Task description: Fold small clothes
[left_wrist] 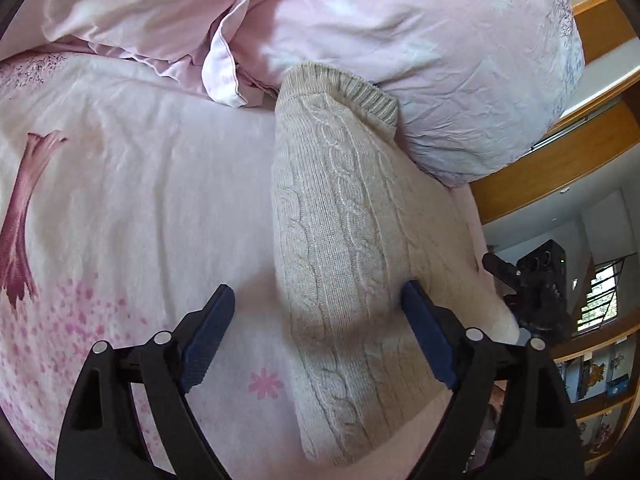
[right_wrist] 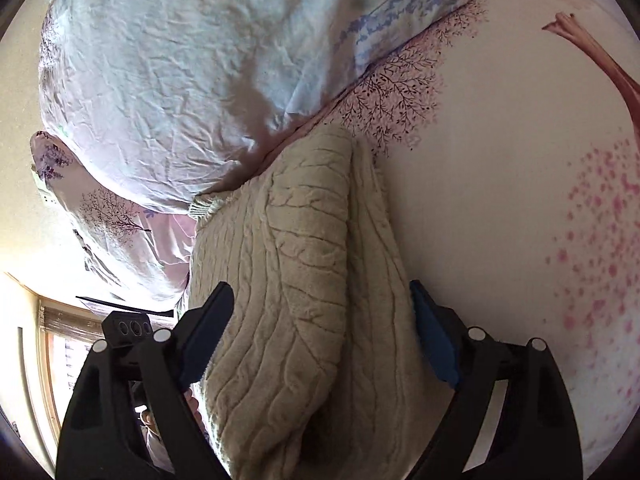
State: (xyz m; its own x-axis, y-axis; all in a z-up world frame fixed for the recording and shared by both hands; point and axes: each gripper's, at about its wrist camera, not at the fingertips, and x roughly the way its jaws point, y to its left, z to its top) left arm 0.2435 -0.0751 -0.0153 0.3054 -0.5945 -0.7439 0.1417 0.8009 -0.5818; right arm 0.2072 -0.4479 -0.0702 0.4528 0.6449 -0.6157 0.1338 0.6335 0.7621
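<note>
A small beige cable-knit sweater (left_wrist: 340, 216) lies folded into a long narrow strip on the pink floral bedsheet (left_wrist: 140, 200). Its ribbed hem touches the pillow at the far end. My left gripper (left_wrist: 318, 300) is open just above the sweater's near part, its blue pads on either side of the strip. In the right wrist view the same sweater (right_wrist: 288, 280) shows a folded layer lying over another. My right gripper (right_wrist: 322, 296) is open, its fingers straddling the sweater's near end. The right gripper also shows at the sweater's right edge in the left wrist view (left_wrist: 532, 292).
A pale pink pillow (left_wrist: 400, 40) lies at the sweater's far end, with a rumpled pink cover (left_wrist: 152, 12) to its left. A wooden bed frame (left_wrist: 560, 168) and shelves (left_wrist: 600, 380) stand beyond the bed's right edge. The sheet (right_wrist: 500, 220) stretches flat beside the sweater.
</note>
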